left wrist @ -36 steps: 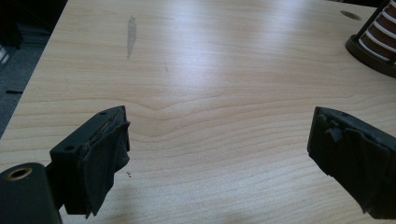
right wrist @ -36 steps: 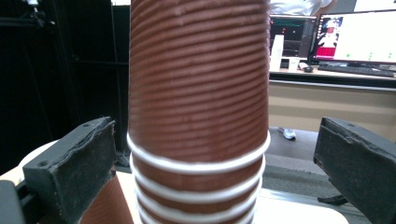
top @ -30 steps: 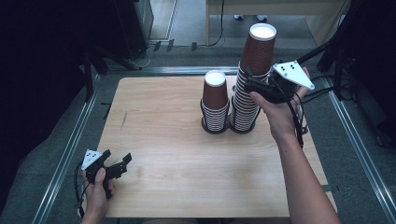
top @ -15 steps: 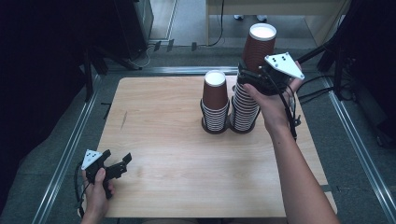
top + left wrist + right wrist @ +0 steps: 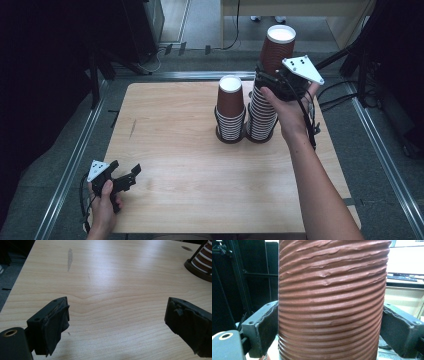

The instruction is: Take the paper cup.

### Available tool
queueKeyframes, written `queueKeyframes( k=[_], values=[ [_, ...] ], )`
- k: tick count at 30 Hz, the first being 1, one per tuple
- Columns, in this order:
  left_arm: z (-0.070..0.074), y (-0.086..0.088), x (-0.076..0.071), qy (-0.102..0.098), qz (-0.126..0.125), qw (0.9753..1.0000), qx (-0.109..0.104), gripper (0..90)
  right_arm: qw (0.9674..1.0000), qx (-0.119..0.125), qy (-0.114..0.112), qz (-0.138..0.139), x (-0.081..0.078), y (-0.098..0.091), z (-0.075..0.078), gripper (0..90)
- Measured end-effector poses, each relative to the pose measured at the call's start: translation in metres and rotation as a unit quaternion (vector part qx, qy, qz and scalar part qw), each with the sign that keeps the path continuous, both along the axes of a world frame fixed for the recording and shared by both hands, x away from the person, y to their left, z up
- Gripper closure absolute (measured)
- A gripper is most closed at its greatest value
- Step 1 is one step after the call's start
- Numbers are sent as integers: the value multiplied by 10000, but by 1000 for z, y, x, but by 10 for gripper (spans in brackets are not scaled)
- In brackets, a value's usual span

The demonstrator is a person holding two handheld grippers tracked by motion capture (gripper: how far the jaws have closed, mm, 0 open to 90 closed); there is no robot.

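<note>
At about seven o'clock on the desk (image 5: 200, 165), nearest the person, the left gripper (image 5: 131, 175) rests low at the desk's near left corner, held in the left hand (image 5: 104, 205). In the left gripper view its two black jaws stand well apart, with only bare wood grain between them and a dark scuff mark (image 5: 69, 255) on the surface farther off toward twelve o'clock. A cable trails from this gripper down past the desk edge.

Farther in, a little past the middle of the desk toward one o'clock, two stacks of ribbed brown paper cups stand side by side, touching or almost so. The shorter stack (image 5: 230, 112) is on the left, its top cup showing a white inside. The taller stack (image 5: 262, 112) stands just to its right.

At the top of the taller stack, the right gripper (image 5: 272, 80) comes in from three o'clock, carried by the right hand (image 5: 290, 112), whose forearm reaches up from the bottom right of the high view. Its grey three-cornered plate sits on top, facing up. The jaws are clamped on the top cup (image 5: 276, 47), one on each side of its ribbed brown wall; in the right gripper view the pads (image 5: 265, 325) press against the cup's sides, with the ridged wall between them. The cup stands upright with its white inside facing up, highest of everything on the desk; whether it is seated in the stack or lifted from it I cannot tell.

Beyond the desk at twelve o'clock lie grey floor and dark equipment legs.
</note>
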State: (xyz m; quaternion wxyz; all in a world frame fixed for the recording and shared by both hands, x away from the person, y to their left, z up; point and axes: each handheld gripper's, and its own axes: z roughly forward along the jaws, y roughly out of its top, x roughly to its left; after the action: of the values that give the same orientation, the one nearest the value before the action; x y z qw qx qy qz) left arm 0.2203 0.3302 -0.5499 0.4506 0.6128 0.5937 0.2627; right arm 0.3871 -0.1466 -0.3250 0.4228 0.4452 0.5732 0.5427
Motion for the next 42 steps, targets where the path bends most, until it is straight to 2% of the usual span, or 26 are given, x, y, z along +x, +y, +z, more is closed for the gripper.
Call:
queueKeyframes(
  k=[5,9,14,21,24,28,42],
  values=[
    [0,0,0,-1,1,10000,0,57,9999,-103,-49,-31,0,1,1,103],
    [0,0,0,6,-1,10000,0,57,9999,-102,-63,-41,-1,2,2,106],
    [0,0,0,5,-6,10000,-2,57,9998,-79,-200,-52,-2,2,5,114],
    [0,0,0,6,-6,10000,-3,57,9981,-181,-595,-25,-2,2,9,119],
    [0,0,0,7,-4,10000,-8,57,9967,-220,-786,-10,-1,2,9,121],
    [0,0,0,8,-7,10000,-5,57,9933,-261,-1130,1,-2,2,12,123],
    [0,0,0,9,-3,10000,-1,57,9900,-275,-1382,-1,-5,6,31,123]
  ],
)
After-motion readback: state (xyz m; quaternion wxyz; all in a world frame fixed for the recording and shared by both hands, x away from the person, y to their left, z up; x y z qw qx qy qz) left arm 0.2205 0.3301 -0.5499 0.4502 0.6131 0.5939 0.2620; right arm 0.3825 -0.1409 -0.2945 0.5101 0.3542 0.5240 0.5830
